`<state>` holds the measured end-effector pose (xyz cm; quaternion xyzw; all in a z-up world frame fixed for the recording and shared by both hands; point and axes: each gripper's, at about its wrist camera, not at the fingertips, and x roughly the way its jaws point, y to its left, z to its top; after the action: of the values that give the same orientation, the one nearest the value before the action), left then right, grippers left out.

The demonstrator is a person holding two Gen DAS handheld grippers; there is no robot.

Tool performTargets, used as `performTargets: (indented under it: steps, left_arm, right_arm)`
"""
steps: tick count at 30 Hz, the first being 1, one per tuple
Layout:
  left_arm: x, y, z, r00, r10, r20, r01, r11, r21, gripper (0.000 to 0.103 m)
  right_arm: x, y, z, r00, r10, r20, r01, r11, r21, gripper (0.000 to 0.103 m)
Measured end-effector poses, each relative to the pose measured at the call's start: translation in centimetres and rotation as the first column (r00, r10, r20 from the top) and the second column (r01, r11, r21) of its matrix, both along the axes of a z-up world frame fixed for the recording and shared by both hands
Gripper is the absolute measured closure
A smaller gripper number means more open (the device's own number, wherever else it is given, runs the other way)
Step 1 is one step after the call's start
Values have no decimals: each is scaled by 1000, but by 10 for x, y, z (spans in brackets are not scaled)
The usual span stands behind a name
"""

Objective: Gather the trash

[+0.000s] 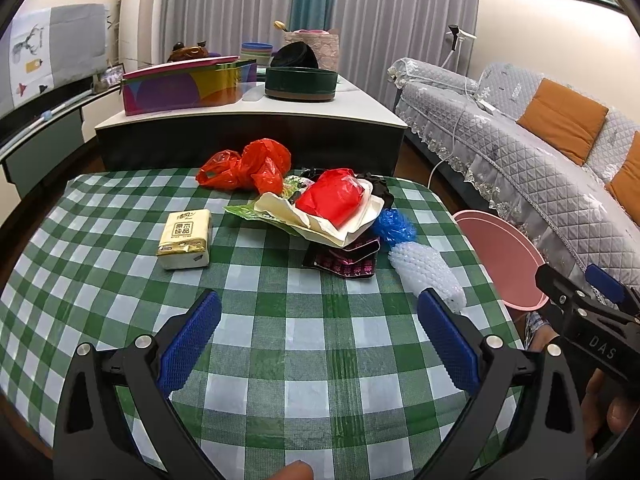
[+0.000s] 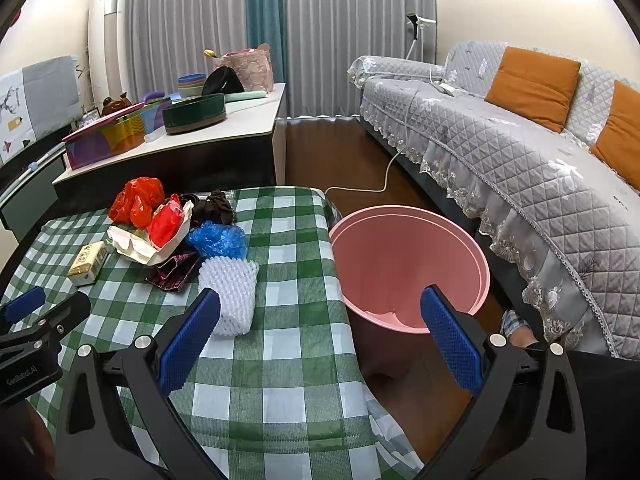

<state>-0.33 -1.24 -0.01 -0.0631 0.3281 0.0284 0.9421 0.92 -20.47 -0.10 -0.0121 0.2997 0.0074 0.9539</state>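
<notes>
1. Left wrist view: the left gripper (image 1: 319, 334) hangs over the bare near part of the green-and-white checked plastic tablecloth (image 1: 120, 280), its jaws spread wide and holding nothing. The trash lies ahead of it in a heap at the far middle of the table.

2. The right gripper (image 2: 320, 330) is likewise spread wide and empty, poised over the table's right edge with the round pink plastic bin (image 2: 472, 248) on the floor just beside that edge.

3. The step in hand looks like the very start: every piece sits on the table, and the bin seems to be empty apart from something pale at the bottom that I cannot identify.

4. Nearest the right gripper is the white foam-net sleeve (image 2: 232, 292), a soft, bumpy tube lying flat, touching the crumpled blue plastic film (image 2: 218, 240) behind it. It is probably the easiest first pick: light and springy, so the jaws need to close well in to hold it.

5. Behind lie a torn white foam tray (image 1: 320, 220) carrying a glossy red plastic bag (image 1: 336, 196), a flattened dark printed wrapper (image 1: 344, 264) under its near edge, and a crumpled orange-red plastic bag (image 1: 248, 164) at the far edge.

6. The thin bags and film are likely to slip or trail when lifted.

7. The soft rectangular tissue pack (image 1: 186, 240) stands apart to the left and looks unused, so it is probably not trash.
</notes>
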Motion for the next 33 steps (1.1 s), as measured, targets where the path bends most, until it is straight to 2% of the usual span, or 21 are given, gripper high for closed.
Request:
performTargets:
  steps: [33]
  left_arm:
    - [1,-1,-1,1000,-6,2,6,1000,2,8]
  right_arm:
    - [1,1,0,1000,-1,-6,1,1000,1,5]
